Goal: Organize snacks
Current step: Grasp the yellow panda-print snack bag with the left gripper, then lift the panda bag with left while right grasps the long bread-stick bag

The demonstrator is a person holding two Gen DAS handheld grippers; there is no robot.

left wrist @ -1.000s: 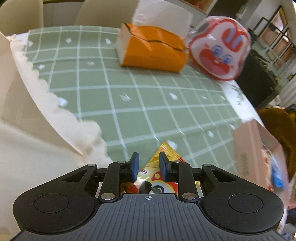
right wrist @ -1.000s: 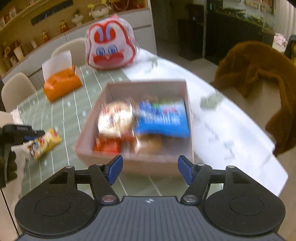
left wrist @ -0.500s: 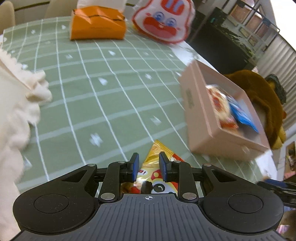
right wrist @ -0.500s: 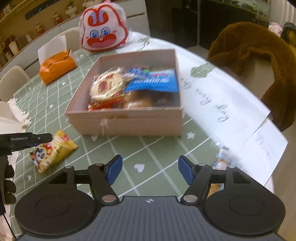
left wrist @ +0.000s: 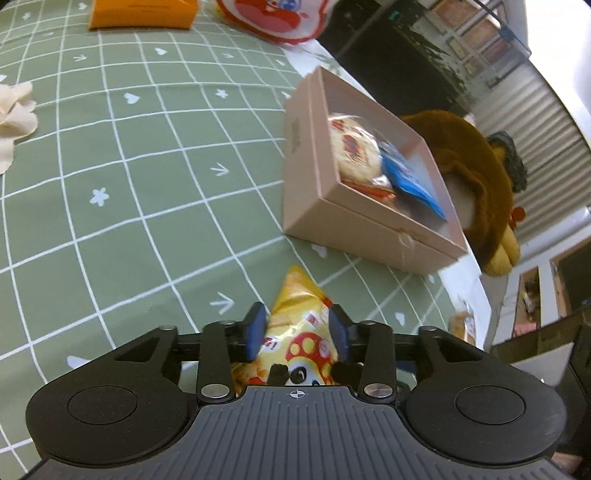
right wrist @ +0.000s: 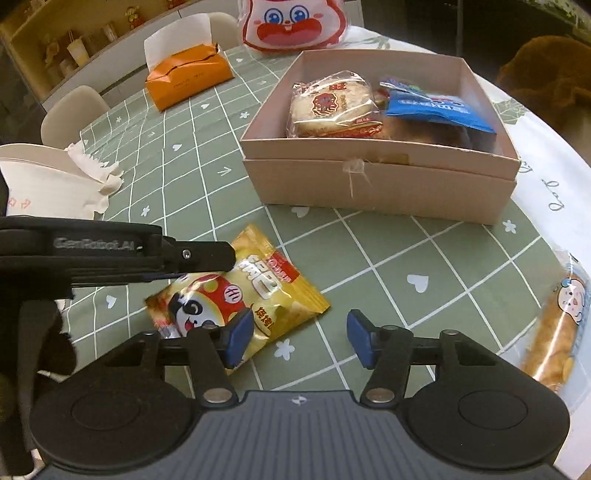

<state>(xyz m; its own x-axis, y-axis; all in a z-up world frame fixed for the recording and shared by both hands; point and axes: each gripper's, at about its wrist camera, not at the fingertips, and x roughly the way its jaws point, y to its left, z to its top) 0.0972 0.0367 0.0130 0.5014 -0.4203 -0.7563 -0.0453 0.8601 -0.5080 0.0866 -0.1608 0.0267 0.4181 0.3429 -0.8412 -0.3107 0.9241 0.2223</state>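
Note:
A yellow snack bag point(left wrist: 300, 325) with a mushroom cartoon sits between the fingers of my left gripper point(left wrist: 297, 328), whose jaws stand wider apart than before, loose around it. In the right wrist view the bag point(right wrist: 258, 291) lies on the green checked cloth with the left gripper point(right wrist: 207, 258) over its left end. My right gripper point(right wrist: 299, 334) is open and empty just right of the bag. The pink box point(right wrist: 380, 184) beyond holds a round cracker pack point(right wrist: 330, 101) and a blue packet point(right wrist: 436, 110); it also shows in the left wrist view point(left wrist: 332, 229).
A bread-like snack point(right wrist: 557, 325) lies at the right table edge. An orange tissue box point(right wrist: 190, 75), a rabbit-face bag point(right wrist: 293, 22) and a white paper bag point(right wrist: 48, 181) stand further off. A brown plush point(left wrist: 476, 177) sits beyond the box.
The left gripper's fingers have spread apart around the yellow bag, which now rests on the cloth. The right gripper has moved left and down, close to the bag.

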